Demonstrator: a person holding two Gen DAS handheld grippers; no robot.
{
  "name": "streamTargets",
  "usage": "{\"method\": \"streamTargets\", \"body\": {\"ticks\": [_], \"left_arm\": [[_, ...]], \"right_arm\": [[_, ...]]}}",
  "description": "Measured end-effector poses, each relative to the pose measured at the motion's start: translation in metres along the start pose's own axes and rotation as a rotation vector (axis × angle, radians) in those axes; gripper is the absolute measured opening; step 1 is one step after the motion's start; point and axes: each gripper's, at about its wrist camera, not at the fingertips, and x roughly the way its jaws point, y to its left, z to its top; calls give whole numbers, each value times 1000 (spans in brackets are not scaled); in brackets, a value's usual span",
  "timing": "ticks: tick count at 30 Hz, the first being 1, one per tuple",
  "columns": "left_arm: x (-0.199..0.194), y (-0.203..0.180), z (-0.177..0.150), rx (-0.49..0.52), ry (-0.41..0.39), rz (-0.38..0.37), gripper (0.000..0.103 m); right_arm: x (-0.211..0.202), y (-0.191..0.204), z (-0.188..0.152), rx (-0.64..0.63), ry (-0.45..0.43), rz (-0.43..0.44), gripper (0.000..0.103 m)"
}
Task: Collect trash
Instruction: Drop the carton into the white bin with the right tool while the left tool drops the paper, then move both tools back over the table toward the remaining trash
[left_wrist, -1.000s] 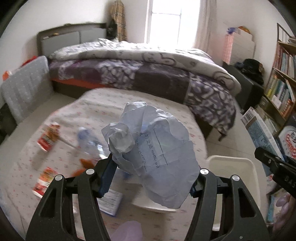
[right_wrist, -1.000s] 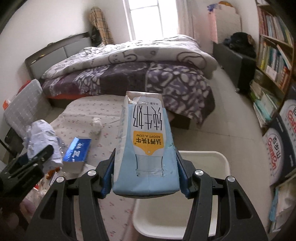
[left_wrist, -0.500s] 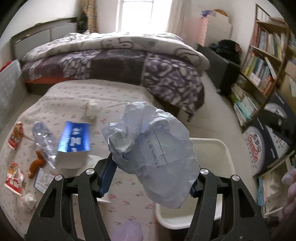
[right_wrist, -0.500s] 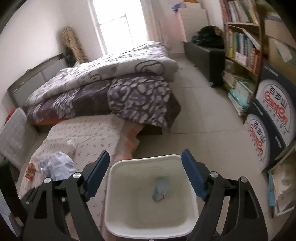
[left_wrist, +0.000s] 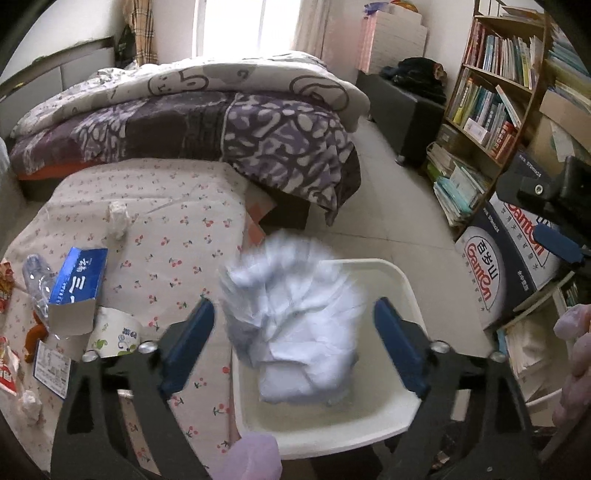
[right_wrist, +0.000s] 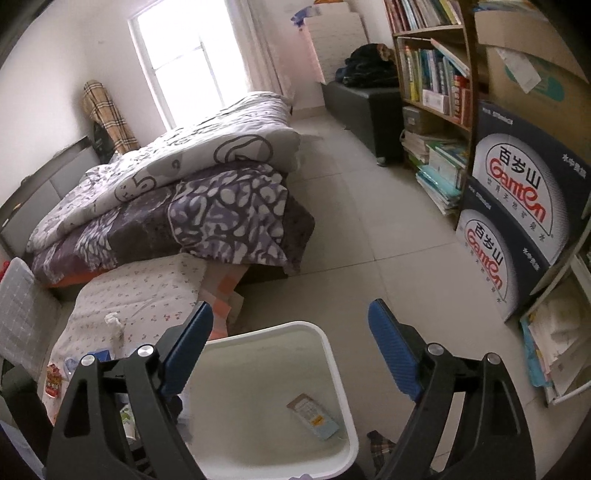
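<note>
On the cherry-print desk (left_wrist: 177, 221) at the left lie a blue box (left_wrist: 79, 275), a clear bottle (left_wrist: 35, 277) and a paper cup (left_wrist: 116, 332). The left hand-held gripper (left_wrist: 293, 345) has just been opening; its jaws stand wide, and the crumpled paper (left_wrist: 295, 314) (blurred) is between them, untouched, above the white bin (left_wrist: 402, 288). The right hand-held gripper (right_wrist: 290, 349) has likewise just been opening, with nothing between its jaws. Below it, the milk carton (right_wrist: 314, 415) lies flat on the floor of the bin (right_wrist: 332, 354).
</note>
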Motion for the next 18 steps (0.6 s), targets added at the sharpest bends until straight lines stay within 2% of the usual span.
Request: {"method": "streamTargets", "body": {"ticks": [4, 9, 18], "left_arm": [[-4, 0, 0, 4, -4, 5, 91], [-9, 8, 0, 2, -9, 36, 91], [-30, 57, -5, -62, -25, 144, 95]], "right_arm": [[-3, 2, 0, -9, -21, -10, 88], [-4, 15, -3, -41, -28, -13, 90], [-2, 60, -16, -122, -2, 34, 93]]}}
